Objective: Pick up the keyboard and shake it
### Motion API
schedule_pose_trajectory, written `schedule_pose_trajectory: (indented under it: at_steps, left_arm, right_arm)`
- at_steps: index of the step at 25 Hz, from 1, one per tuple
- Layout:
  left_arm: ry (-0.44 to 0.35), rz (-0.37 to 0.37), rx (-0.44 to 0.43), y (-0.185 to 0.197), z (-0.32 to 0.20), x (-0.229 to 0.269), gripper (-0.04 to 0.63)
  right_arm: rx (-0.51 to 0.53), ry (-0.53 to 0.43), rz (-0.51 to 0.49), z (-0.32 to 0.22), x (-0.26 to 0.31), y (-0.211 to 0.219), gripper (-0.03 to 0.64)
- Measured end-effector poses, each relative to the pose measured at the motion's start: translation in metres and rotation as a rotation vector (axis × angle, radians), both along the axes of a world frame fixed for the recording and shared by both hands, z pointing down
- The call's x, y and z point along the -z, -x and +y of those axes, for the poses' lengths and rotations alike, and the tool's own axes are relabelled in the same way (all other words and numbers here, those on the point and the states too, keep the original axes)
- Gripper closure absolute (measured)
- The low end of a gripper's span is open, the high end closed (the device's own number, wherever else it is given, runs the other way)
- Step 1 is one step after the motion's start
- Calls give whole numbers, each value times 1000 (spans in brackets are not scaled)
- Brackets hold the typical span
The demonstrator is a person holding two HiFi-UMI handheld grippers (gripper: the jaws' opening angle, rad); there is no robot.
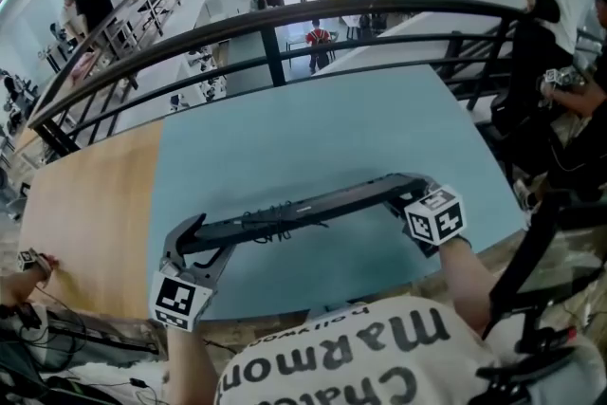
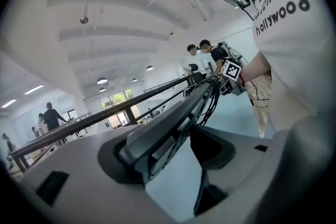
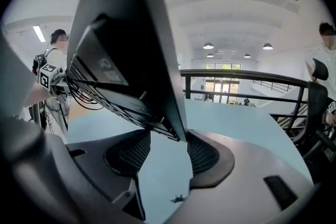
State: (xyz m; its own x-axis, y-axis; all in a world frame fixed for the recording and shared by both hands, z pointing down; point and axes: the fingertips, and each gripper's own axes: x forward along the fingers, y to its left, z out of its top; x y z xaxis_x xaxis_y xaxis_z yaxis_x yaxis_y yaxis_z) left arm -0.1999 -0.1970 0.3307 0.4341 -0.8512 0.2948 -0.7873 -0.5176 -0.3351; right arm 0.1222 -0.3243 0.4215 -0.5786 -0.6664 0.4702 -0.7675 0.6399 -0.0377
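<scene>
Head view: long, slim black keyboard (image 1: 351,197)

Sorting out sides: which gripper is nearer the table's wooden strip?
Left: the left gripper grips the keyboard end by the wooden strip; the right gripper grips the far end.

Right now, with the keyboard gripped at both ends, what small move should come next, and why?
Probably a short, quick lift of both together to shake it. The left gripper and right gripper each clamp an end of the keyboard, which looks tilted on edge and clear of the blue table.
</scene>
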Motion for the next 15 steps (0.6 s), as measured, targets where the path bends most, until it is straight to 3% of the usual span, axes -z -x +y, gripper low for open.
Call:
schedule_pose_trajectory:
  at_steps: [7,15]
  left_arm:
    - [35,6,11,-10,45,-50,325]
    - [39,-6,12,-12,47,-50,325]
  right_arm:
    - [20,58,26,43,-52,-10,380]
    - [21,81,21,46,-59,-10,380]
